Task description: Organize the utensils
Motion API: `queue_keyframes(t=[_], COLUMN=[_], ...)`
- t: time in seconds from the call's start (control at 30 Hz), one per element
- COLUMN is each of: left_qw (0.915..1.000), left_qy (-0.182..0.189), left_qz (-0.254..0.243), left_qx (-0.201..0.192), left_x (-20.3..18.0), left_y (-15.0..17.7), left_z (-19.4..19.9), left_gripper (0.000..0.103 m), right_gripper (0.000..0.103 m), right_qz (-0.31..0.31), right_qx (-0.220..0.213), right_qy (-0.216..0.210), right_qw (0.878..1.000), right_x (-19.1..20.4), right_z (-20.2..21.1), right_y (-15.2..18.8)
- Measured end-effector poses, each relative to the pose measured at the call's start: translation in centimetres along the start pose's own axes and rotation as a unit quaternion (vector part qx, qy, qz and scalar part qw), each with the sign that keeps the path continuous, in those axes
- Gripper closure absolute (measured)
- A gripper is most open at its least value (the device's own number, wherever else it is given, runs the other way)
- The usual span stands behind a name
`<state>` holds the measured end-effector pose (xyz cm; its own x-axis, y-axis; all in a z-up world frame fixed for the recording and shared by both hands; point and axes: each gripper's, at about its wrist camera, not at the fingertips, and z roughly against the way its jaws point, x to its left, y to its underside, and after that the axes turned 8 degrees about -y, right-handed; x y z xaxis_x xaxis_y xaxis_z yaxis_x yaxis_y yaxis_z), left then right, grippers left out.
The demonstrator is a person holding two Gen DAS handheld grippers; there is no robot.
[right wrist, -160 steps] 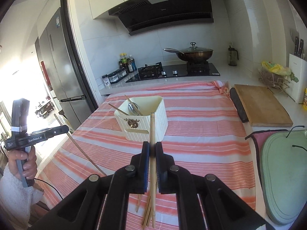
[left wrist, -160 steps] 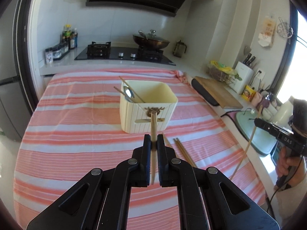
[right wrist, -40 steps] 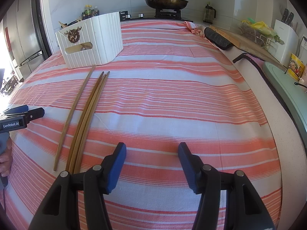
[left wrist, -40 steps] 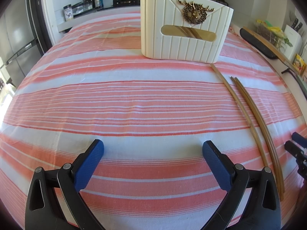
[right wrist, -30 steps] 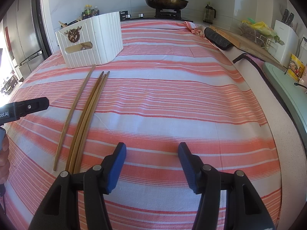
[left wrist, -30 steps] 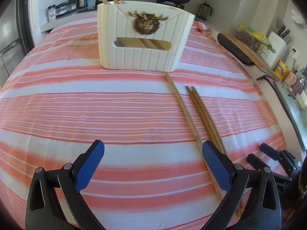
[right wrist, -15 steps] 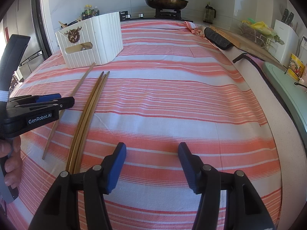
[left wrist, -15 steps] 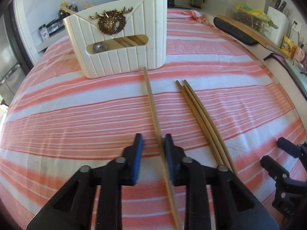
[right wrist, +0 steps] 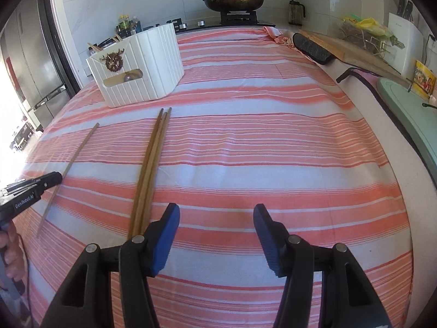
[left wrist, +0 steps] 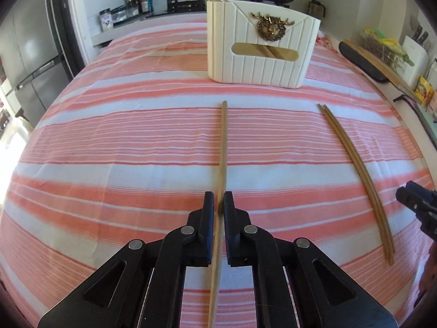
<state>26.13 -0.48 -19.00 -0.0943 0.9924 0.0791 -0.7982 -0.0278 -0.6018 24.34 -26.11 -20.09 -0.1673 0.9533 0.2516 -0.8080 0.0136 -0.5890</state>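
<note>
My left gripper [left wrist: 218,199] is shut on a single wooden chopstick [left wrist: 223,142], which points toward the white utensil holder [left wrist: 259,63] on the striped cloth. The right wrist view shows that gripper [right wrist: 58,176] at the far left, clamping the chopstick [right wrist: 79,147] near its middle. Whether the chopstick is off the cloth I cannot tell. A bundle of three chopsticks [right wrist: 153,153] lies on the cloth, its near end just left of my right gripper [right wrist: 215,213]. That gripper stands open over bare cloth with nothing between its pads. The holder [right wrist: 147,68] has chopsticks and a spoon in it.
A wok [right wrist: 233,0] sits on the stove behind the table. A wooden cutting board [right wrist: 355,49] and a green board [right wrist: 409,104] lie along the right counter. A fridge [left wrist: 27,54] stands at the left. A hand [right wrist: 11,246] holds the left gripper's handle.
My left gripper swung over the single chopstick, closed on it and carried it left, away from the bundle. The right gripper has stayed open and nearly still.
</note>
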Motion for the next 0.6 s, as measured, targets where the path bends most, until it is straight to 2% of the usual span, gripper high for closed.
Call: queue_keyframes(t=[0.03, 0.07, 0.1, 0.17, 0.23, 0.43, 0.5, 0.6], left_qw=[1.0, 0.9999, 0.9998, 0.9996, 0.9993, 0.9999, 0.9999, 0.9999], left_qy=[0.007, 0.013, 0.016, 0.011, -0.001, -0.002, 0.004, 0.001], left_qz=[-0.002, -0.007, -0.011, -0.017, -0.021, -0.004, 0.003, 0.006], left_qx=[-0.001, -0.001, -0.003, -0.022, -0.031, -0.014, -0.015, -0.014], left_x=[0.0, -0.2, -0.4, -0.5, -0.5, 1.0, 1.3, 1.3], left_y=[-0.1, -0.2, -0.3, -0.3, -0.3, 0.2, 0.2, 0.2], left_z=[-0.1, -0.2, -0.2, -0.1, -0.3, -1.8, -1.7, -1.8], left_gripper=[0.093, 0.078, 0.057, 0.034, 0.031, 0.029, 0.025, 0.024], right_gripper=[0.046, 0.046, 0.046, 0.046, 0.046, 0.046, 0.051, 0.058], right_qz=[-0.001, 0.002, 0.005, 0.011, 0.015, 0.013, 0.004, 0.002], right_qx=[0.003, 0.006, 0.008, 0.014, 0.023, 0.041, 0.042, 0.047], right_qy=[-0.007, -0.011, -0.012, -0.014, -0.021, -0.034, -0.044, -0.058], right_qw=[1.0, 1.0, 1.0, 1.0, 0.999, 0.999, 0.998, 0.997], right_x=[0.4, 0.7, 1.1, 1.7, 2.0, 1.5, 1.2, 1.4], right_z=[0.0, -0.1, -0.1, -0.1, -0.1, -0.6, -0.8, -1.4], right_y=[-0.2, -0.3, -0.4, -0.6, -0.8, -1.7, -2.1, -2.7])
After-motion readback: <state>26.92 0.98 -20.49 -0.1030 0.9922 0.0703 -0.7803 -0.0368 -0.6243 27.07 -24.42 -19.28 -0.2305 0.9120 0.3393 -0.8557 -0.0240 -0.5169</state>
